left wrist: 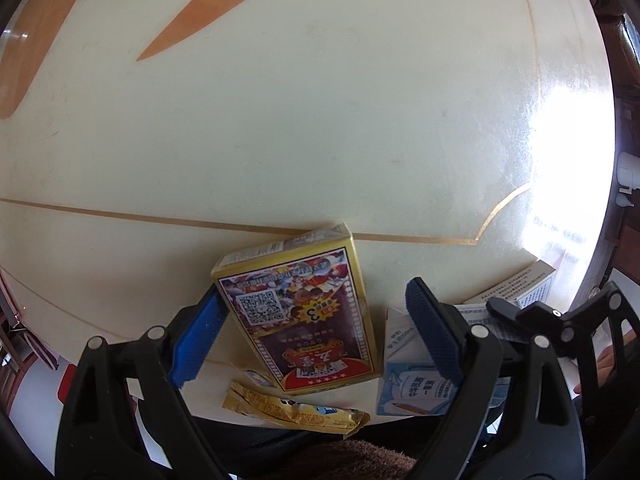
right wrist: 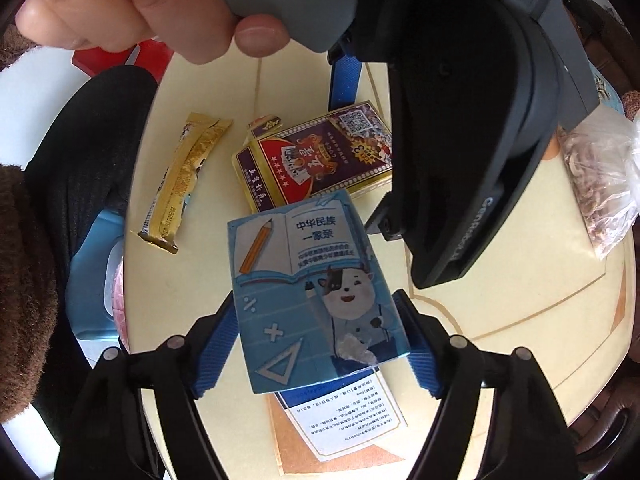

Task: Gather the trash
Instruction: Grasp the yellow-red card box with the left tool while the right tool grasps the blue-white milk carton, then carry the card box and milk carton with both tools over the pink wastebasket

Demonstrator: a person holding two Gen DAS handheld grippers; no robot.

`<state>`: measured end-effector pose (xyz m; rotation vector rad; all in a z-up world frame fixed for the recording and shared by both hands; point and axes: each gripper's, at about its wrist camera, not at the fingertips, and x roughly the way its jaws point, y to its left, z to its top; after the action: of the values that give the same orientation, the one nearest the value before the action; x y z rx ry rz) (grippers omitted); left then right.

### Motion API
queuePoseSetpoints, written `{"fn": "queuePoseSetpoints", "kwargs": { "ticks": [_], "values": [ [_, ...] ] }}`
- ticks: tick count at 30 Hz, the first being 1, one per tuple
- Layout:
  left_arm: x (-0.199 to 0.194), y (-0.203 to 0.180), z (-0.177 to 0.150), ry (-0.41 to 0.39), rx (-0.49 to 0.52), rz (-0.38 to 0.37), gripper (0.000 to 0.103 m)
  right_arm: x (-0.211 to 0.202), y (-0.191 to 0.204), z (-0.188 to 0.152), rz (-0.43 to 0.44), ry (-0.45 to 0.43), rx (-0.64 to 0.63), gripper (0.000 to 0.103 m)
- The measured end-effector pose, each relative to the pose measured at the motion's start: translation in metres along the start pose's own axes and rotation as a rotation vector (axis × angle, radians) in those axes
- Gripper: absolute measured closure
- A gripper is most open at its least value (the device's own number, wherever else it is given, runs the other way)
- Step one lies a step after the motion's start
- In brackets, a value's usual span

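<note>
Pickup step is being set up on both sides. The blue milk carton [right wrist: 316, 292] on the table [right wrist: 500, 312] is being straddled by the right gripper [right wrist: 320, 344], jaws spread, pads apparently not yet pressing. The card box [left wrist: 304, 312] is being bracketed by the left gripper [left wrist: 316, 340], also spread; only its left pad looks touching. Closing is being called for next. The gold wrapper [right wrist: 182, 184] is lying apart.

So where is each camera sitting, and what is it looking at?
Left wrist: sits on the left hand-held gripper, looking forward across the table; its blue fingers stand open around the playing card box.
Right wrist: sits on the right hand-held gripper, looking down at the blue milk carton between its fingers; the person's left hand and dark-trousered legs show.
Both see: card box, milk carton, gold wrapper, and each other's gripper.
</note>
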<state>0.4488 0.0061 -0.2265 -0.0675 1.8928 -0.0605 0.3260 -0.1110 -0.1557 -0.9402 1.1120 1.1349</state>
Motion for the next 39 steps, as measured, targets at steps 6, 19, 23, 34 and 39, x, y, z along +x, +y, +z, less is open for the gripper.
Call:
{"fn": "queuePoseSetpoints", "kwargs": {
  "ticks": [6, 19, 23, 34, 39],
  "values": [
    [0.004, -0.016, -0.012, -0.014, 0.002, 0.026, 0.027, -0.003, 0.012, -0.003, -0.053, -0.016, 0.006, 0.031],
    [-0.015, -0.039, -0.03, -0.085, 0.054, 0.053, 0.041, -0.027, 0.043, -0.015, -0.122, -0.064, 0.086, 0.032],
    [-0.017, -0.046, -0.052, -0.106, 0.065, 0.061, 0.041, -0.037, 0.051, -0.021, -0.134, -0.06, 0.117, 0.032],
    [-0.044, -0.058, -0.1, -0.167, 0.105, 0.069, 0.04, -0.068, 0.069, -0.032, -0.178, -0.032, 0.165, 0.032],
    [-0.048, -0.058, -0.131, -0.204, 0.133, 0.075, 0.04, -0.079, 0.086, -0.034, -0.193, -0.02, 0.176, 0.032]
  ]
}}
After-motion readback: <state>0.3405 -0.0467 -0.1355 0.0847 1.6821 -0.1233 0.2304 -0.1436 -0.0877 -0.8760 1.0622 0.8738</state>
